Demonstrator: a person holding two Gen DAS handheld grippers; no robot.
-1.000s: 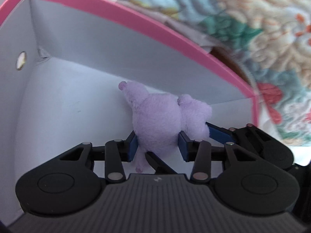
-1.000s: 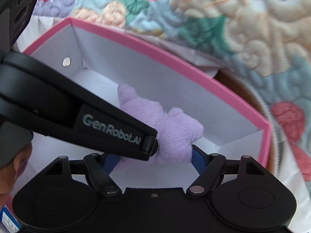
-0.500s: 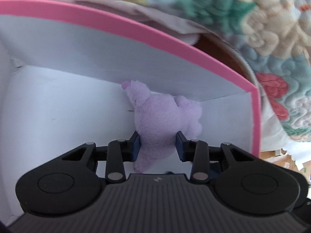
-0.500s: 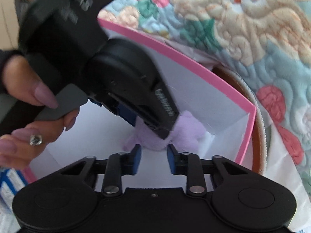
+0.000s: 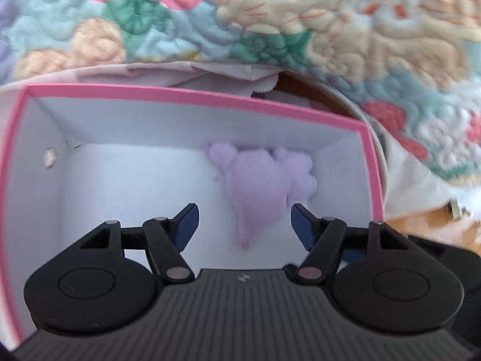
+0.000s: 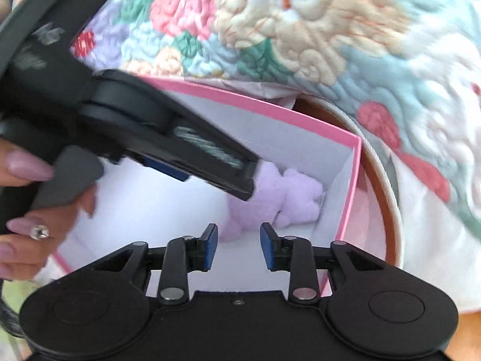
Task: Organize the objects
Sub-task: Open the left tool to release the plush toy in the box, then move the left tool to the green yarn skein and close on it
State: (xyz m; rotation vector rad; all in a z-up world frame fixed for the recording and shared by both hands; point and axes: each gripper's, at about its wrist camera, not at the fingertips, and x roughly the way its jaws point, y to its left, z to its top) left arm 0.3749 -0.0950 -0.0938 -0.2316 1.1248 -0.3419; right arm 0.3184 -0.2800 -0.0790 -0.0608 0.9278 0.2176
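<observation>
A purple plush toy (image 5: 261,186) lies on the white floor of the pink-rimmed box (image 5: 210,96), close to its far right corner. My left gripper (image 5: 245,219) hovers above it with jaws opening; the blue pads stand clear of the toy on both sides. In the right wrist view the plush toy (image 6: 288,204) lies ahead of my right gripper (image 6: 239,240), whose jaws are opening slightly with nothing between them. The left gripper's black frame (image 6: 120,114) crosses that view from the upper left and hides part of the toy.
A person's hand (image 6: 24,180) holds the left tool at the left edge. A round container (image 6: 381,180) with a brown inside stands just behind the pink box (image 6: 270,111). A flowered quilt (image 5: 360,30) fills the background, with white paper (image 5: 210,69) tucked behind the box.
The left gripper let go of the plush toy, spread its fingers and rose out of the box. The right gripper pulled back and its pads parted a little.
</observation>
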